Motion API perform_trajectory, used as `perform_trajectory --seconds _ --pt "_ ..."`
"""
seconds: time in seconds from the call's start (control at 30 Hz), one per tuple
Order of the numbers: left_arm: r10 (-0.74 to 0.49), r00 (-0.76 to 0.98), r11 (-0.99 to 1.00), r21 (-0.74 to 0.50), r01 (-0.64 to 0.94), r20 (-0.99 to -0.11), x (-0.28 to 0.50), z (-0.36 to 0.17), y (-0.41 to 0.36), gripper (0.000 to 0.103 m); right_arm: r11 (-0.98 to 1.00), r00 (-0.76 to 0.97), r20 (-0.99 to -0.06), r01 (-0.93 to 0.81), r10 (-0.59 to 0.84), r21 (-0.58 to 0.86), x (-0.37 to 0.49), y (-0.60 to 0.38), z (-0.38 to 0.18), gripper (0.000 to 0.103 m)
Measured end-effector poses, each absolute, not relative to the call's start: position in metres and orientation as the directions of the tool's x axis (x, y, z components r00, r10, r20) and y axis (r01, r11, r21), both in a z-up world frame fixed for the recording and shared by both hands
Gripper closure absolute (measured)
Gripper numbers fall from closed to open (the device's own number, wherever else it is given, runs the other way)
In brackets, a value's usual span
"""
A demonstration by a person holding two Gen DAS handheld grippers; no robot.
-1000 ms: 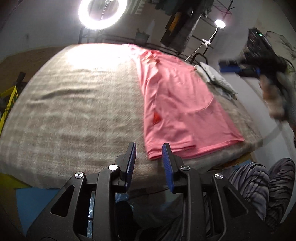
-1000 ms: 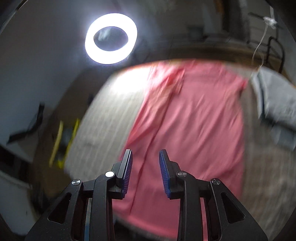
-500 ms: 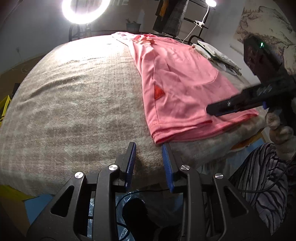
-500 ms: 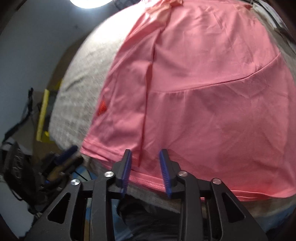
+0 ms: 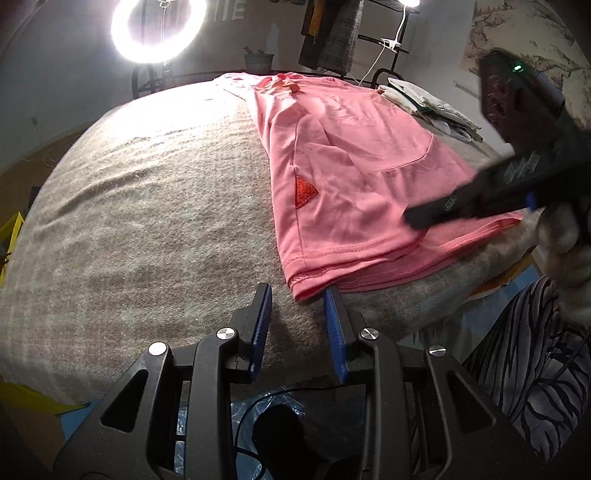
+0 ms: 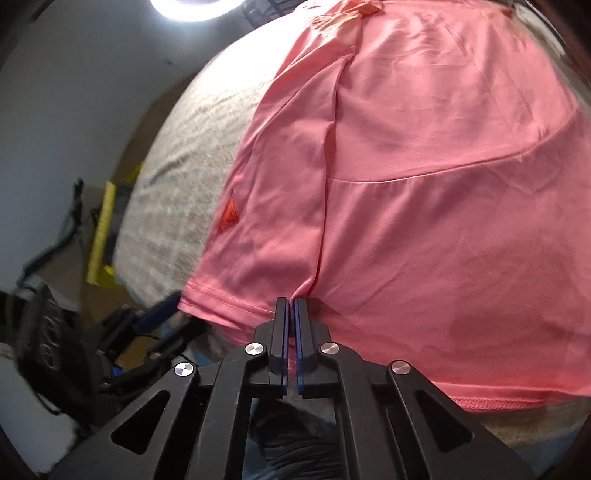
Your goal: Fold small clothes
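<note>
One pink garment [image 5: 354, 173] lies flat on the grey blanket-covered bed [image 5: 155, 206], its long axis running from the hem at the bed's near edge away toward the ring light [image 5: 159, 26], with the collar end at the far side. It looks already folded lengthwise, a small red triangular patch [image 5: 304, 190] sitting near its left edge. The right claw [image 6: 291, 308] is clenched on the near hem, a pinch of pink cloth between its blue pads just right of the hem's left corner. The left claw [image 5: 297, 295] hangs released, jaws apart and nothing between them, just short of that same corner with its right pad beside the cloth. Judging from this, the left claw need only go a little forward and rightward to take the corner, then both hem points could be carried toward the collar.
</note>
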State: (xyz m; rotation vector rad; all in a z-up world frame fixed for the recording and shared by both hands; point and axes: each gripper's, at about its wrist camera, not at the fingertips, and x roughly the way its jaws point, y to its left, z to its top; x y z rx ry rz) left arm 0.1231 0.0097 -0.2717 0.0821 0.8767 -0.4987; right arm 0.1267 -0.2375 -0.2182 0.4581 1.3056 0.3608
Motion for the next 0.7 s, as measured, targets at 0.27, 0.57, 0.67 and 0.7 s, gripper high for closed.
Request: perform_trajectory --seconds 0.27,0.57,0.67,0.7 --pt "-0.376 0.54 0.88 -0.108 0.464 -0.753 0.129 -0.274 -0.007 0.074 0.793 0.322 -0.763 0.054 0.561 0.606 0.113 -0.289 -0.202 0.102" --pt "-0.36 0.594 0.88 -0.051 0.472 -0.72 0.13 -0.259 -0.025 0.102 0.747 0.335 -0.726 0.088 0.6 0.659 0.108 -0.3 -0.204 0.102" --pt "-0.384 0.628 0.881 -0.064 0.469 -0.677 0.116 -0.241 -0.017 0.102 0.74 0.412 -0.682 0.027 0.604 0.672 0.097 -0.304 -0.17 0.102" --pt "-0.377 0.631 0.88 -0.05 0.472 -0.678 0.114 -0.242 -0.018 0.102 0.756 0.437 -0.678 -0.006 0.591 0.655 0.093 -0.303 -0.16 0.102"
